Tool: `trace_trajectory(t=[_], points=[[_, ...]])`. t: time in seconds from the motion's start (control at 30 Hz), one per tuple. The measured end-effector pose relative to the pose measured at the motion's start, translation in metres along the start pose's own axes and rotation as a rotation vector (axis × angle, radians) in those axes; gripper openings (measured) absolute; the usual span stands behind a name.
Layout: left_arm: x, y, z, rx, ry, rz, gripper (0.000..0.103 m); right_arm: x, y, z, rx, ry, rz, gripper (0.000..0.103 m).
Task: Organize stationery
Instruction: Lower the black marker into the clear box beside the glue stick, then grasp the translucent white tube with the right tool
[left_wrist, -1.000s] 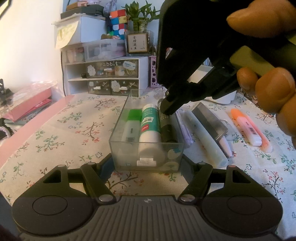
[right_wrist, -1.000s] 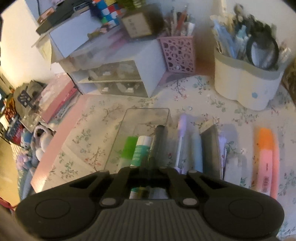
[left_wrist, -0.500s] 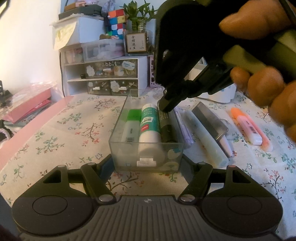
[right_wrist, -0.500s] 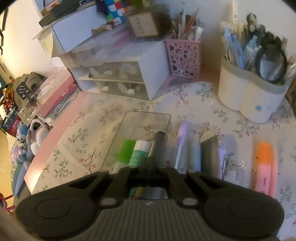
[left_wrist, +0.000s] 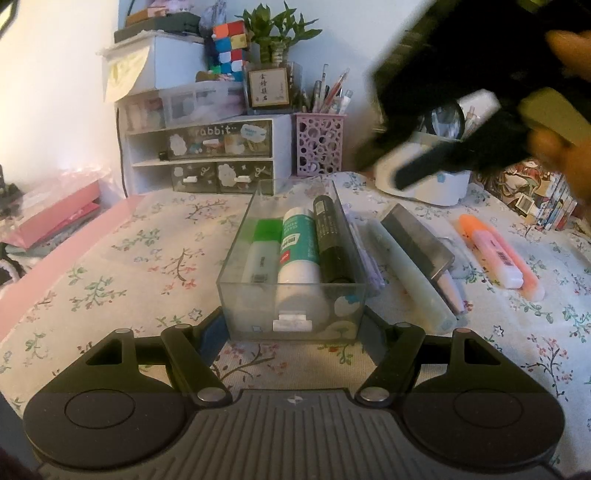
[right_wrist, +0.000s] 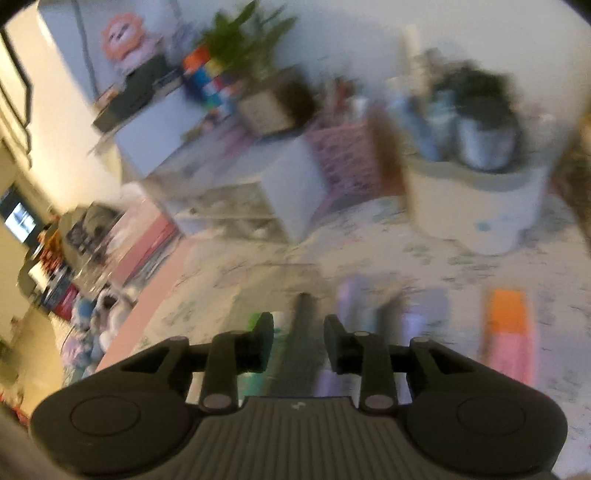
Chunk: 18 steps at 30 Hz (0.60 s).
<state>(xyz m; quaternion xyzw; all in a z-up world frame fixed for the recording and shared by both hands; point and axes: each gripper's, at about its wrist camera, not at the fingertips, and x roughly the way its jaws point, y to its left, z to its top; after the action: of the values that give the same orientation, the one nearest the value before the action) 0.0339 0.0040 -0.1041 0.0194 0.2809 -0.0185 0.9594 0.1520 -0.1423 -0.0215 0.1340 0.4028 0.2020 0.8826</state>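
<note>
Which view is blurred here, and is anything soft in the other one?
Right wrist view: motion blur throughout; only the right gripper, jaws opening, stays sharp. Left wrist view: clear box and table sharp; the right gripper's dark body at top right is smeared.

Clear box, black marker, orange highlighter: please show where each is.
clear box (left_wrist: 236, 266): left wrist view, on its left wall.
black marker (left_wrist: 330, 236): left wrist view, middle of its barrel.
orange highlighter (left_wrist: 496, 254): left wrist view, on its pale body.

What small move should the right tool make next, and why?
Probably swing the right tool, jaws opening and empty, toward the purple pen beside the clear box. The black marker already lies inside, and the left tool grips the box.
</note>
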Motion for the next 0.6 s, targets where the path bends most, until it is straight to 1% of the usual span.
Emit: trace_trajectory(t=[0.17,0.27,0.3,0.4,0.53,0.6], points=[[0.0,0.001,0.0,-0.005,0.0,-0.001,0.072,-0.026,-0.032,-0.006,0.078,-0.047,-0.044,0.031],[-0.001,0.0,0.0,-0.006,0.002,0.005,0.072,-0.03,-0.046,-0.008,0.094,-0.034,-0.093,0.031],[-0.001,-0.001,0.0,-0.006,0.002,0.007,0.072,-0.03,-0.047,-0.009,0.092,-0.027,-0.098,0.031],[-0.001,-0.001,0.0,-0.005,0.005,0.009,0.072,-0.028,-0.045,-0.017,0.072,-0.008,-0.071,0.031],[-0.002,0.0,0.0,-0.004,0.004,0.006,0.072,-0.024,-0.045,-0.026,0.056,0.009,-0.118,0.031],[-0.003,0.001,0.0,-0.005,0.003,0.008,0.072,-0.025,-0.05,-0.028,0.076,0.011,-0.118,0.031]])
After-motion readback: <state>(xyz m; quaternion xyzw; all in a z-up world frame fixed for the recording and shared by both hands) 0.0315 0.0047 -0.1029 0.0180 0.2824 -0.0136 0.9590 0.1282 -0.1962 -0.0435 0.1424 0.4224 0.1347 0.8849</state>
